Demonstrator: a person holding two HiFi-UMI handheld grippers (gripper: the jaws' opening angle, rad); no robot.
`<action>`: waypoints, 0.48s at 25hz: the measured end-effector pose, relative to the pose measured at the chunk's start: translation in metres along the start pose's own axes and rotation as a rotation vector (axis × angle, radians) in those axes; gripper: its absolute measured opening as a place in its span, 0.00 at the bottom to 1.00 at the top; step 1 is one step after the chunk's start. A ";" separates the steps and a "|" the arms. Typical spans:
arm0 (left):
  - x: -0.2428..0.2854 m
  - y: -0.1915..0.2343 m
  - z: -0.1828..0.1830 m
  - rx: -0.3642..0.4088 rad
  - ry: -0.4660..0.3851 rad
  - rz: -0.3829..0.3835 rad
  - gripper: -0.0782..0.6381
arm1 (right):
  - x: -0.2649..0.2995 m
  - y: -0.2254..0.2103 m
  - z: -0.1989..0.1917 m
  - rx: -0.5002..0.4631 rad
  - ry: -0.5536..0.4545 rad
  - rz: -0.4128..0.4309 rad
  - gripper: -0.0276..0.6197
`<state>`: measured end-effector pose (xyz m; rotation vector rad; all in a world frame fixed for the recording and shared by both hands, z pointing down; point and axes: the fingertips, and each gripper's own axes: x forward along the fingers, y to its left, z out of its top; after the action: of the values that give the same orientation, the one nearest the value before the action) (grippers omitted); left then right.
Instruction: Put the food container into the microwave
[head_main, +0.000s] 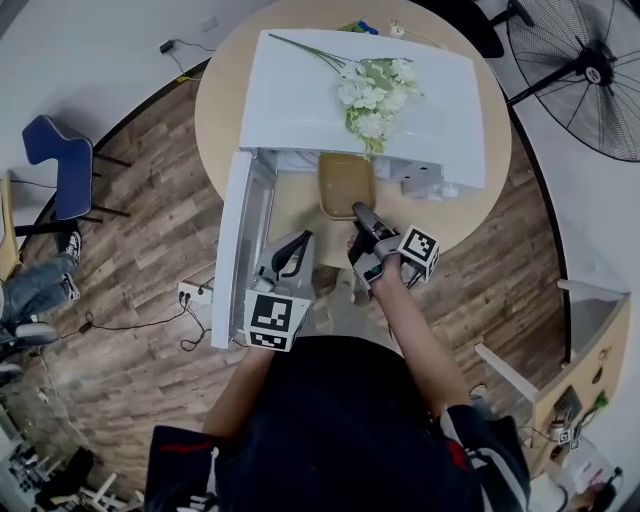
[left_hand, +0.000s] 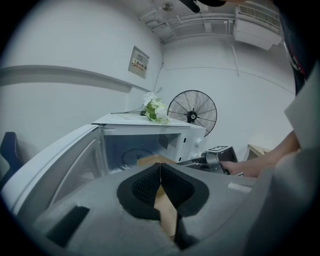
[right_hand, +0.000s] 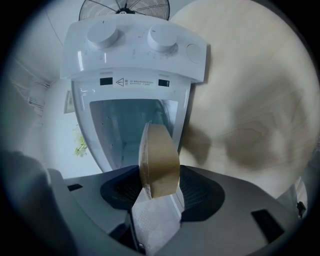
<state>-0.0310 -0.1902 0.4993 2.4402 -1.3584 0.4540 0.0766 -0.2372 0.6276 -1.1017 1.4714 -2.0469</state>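
Brown food container (right_hand: 159, 162) is riding edge-clamped in the right tongs (right_hand: 160, 189), poking just ahead of them into the open white microwave's (head_main: 300, 100) mouth. Left of them, the left tongs (left_hand: 160, 175) are hanging clenched, empty, beside the swung-open door (head_main: 235, 260). Farther ahead, white flowers (head_main: 378, 95) are lying atop the microwave.

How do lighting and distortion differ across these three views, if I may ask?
Head view: fisheye bends the floor; the microwave glares white. Left gripper view: dim, bluish, dark vignette. Right gripper view: rolled sideways, soft shadows on the table beside the food container in the right tongs.
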 end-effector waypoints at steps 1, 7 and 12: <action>0.003 0.004 0.000 -0.011 0.001 -0.007 0.13 | 0.005 0.002 0.002 0.002 -0.006 0.004 0.39; 0.016 0.009 0.004 -0.015 0.006 -0.069 0.13 | 0.034 0.010 0.011 0.022 -0.036 0.030 0.39; 0.021 0.010 0.000 -0.008 0.028 -0.105 0.13 | 0.056 0.016 0.021 0.037 -0.059 0.056 0.39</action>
<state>-0.0292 -0.2110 0.5090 2.4750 -1.2123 0.4542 0.0566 -0.2954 0.6367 -1.0854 1.4146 -1.9783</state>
